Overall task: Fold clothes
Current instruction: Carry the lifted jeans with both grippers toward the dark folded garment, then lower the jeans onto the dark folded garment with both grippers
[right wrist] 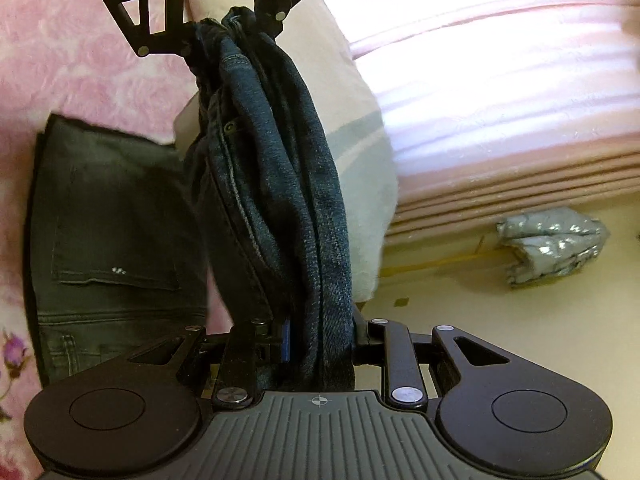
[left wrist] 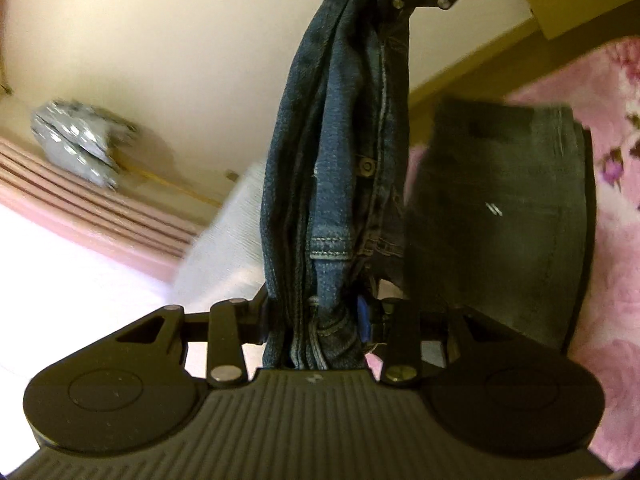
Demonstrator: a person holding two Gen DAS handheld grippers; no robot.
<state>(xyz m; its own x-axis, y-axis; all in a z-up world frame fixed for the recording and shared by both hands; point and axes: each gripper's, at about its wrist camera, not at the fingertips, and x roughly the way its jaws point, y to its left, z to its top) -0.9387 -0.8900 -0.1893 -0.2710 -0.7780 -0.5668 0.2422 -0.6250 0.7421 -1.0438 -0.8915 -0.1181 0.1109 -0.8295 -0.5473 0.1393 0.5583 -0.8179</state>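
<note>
Done so far: dark grey jeans lying folded flat on the pink floral blanket.
In hand: blue jeans hanging bunched lengthwise, stretched between both grippers above the bed's edge.
Left gripper: clamping narrow on one end of the blue denim.
Right gripper: pinching narrow on the other end.
Left to do: laying the blue pair down, flattening, folding, judging by its rope-like bundle.
Writing: none showing legibly; only rivets, stitching, a small white mark on the grey pocket.
</note>
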